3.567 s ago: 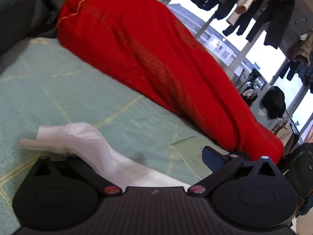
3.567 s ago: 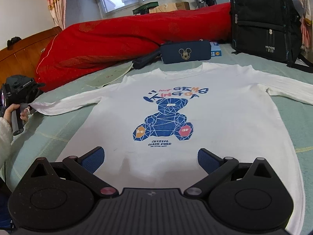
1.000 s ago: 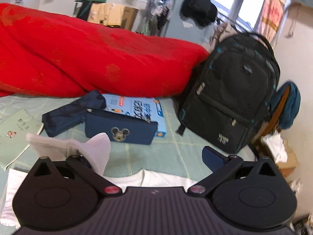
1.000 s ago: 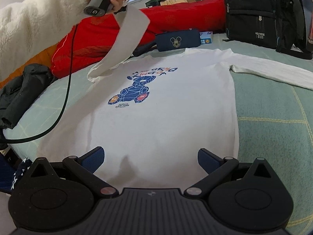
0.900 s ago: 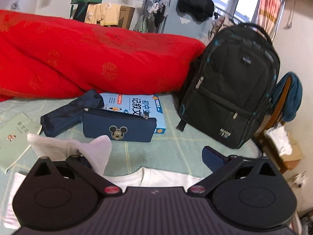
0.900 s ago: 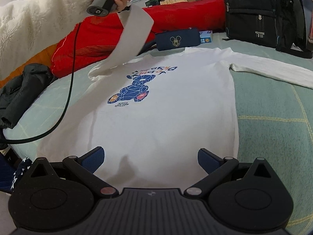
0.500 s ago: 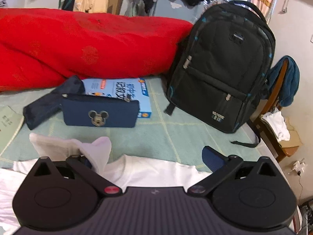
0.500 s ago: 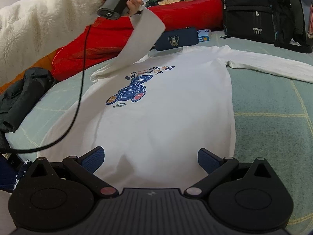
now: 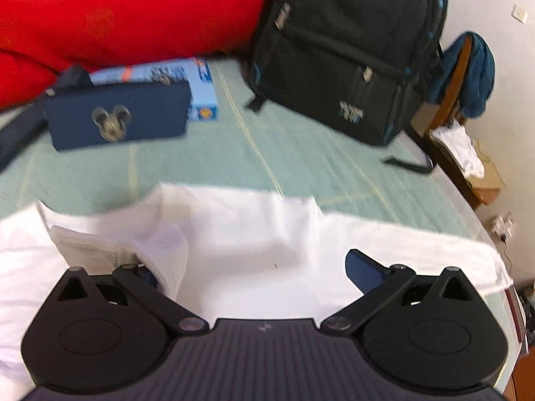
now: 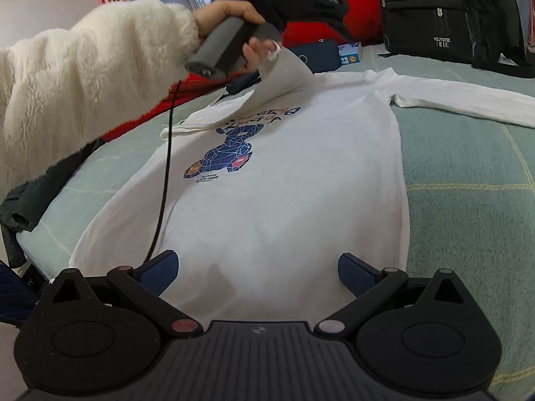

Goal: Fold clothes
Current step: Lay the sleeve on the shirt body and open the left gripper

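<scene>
White shirt [image 10: 294,193] lies flat, print up, on the green bed [image 10: 468,180], hem nearest the right tool [image 10: 257,272], whose fingers are spread wide over it with nothing between them. Further up the shirt, the left tool [image 9: 247,269] looks spread too, the sleeve cuff [image 9: 117,247] caught on one finger, carried over the chest, I'd guess to fold that arm in. Past the collar sit a navy pouch [image 9: 117,120] and a black backpack [image 9: 347,50]
</scene>
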The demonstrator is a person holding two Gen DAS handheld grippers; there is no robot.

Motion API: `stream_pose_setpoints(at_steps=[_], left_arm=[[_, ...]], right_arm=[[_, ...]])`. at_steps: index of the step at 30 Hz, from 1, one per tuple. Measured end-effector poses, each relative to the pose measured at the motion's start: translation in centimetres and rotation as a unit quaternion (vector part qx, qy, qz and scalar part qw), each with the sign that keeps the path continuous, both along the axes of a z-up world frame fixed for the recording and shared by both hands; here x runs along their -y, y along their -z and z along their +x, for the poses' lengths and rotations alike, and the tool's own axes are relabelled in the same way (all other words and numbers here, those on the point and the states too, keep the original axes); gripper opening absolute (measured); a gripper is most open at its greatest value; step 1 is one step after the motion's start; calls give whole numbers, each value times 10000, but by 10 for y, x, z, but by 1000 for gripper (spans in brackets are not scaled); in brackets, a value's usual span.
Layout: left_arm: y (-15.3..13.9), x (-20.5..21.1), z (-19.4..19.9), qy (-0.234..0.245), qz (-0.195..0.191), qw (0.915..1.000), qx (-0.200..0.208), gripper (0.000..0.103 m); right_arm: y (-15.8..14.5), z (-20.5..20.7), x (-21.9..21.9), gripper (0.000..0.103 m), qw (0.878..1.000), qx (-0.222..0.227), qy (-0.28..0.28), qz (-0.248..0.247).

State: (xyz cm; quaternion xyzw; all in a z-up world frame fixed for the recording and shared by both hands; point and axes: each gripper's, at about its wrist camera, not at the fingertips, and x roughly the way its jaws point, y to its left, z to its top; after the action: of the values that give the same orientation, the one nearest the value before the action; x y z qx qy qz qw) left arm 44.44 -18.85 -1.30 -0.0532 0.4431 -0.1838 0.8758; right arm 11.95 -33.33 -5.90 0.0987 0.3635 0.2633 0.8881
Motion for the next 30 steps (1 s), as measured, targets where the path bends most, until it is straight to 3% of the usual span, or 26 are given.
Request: stream_pose_setpoints(at_steps=[8,13,19,23,28,30], left_arm=[[31,8,-16,243,114,9990,-363,102],[22,-1,-44,605,165,9972,-401,102],[3,-58,-91,693,-160,9968,-374,102],[-5,-111,-132,628,-142,9979,-100,102],[4,-173,-182,332,475,9963,637,102],[11,-192,-194,275,551,9949,799,102]], right_arm=[[-3,1,-3,103,9999,-67,111,-107],[-7,-1,-6,103,9994,-100,191,-270],[-13,-5,-8,103,9979,-118,361,-522],[-19,-6,-11,103,9962,-140,544,-672],[-29,-2,-22,103,9934,-70,676,-922],[-33,2,-30,103,9915,-22,691,-1101]])
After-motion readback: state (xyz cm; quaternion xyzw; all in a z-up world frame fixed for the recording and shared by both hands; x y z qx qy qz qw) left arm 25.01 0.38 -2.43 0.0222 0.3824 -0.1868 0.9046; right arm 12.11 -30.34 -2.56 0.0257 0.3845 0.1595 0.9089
